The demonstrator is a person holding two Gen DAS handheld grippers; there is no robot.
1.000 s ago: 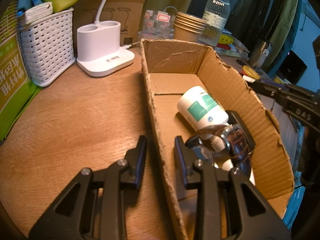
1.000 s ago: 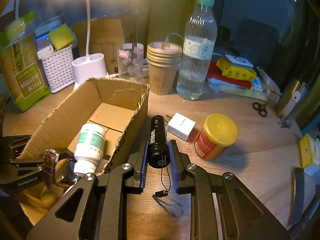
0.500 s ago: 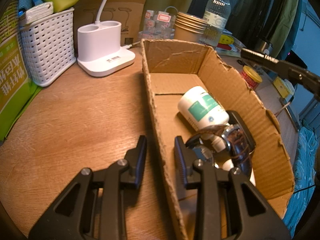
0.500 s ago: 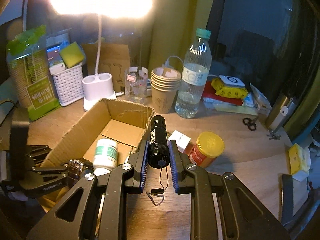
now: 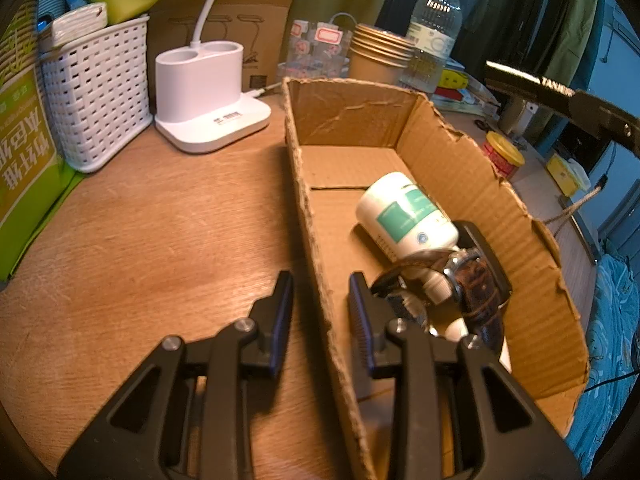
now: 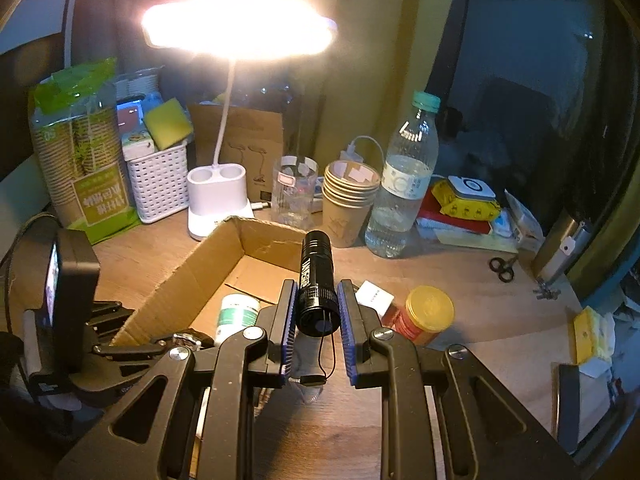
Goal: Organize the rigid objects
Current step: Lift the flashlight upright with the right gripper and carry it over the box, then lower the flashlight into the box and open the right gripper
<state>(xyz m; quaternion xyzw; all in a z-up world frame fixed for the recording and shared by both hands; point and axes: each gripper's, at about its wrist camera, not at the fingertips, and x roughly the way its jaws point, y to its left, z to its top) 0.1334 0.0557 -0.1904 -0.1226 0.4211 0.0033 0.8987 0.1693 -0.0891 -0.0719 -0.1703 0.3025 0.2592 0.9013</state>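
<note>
flashlight (image 6: 314,280): clamped in right gripper (image 6: 317,312), long axis toward 12 o'clock; cardboard box (image 6: 180,280) lies at 10 o'clock; left gripper (image 5: 320,312) pinches its wall.

A: How many boxes on the desk?
B: One cardboard box (image 6: 192,280), with one white pill bottle (image 5: 406,216) and one watch (image 5: 472,280) inside.
A: And outside it?
B: One flashlight (image 6: 314,280), one yellow-lidded jar (image 6: 424,314), one water bottle (image 6: 406,184), one white basket (image 6: 158,184), one lamp (image 6: 218,196).
</note>
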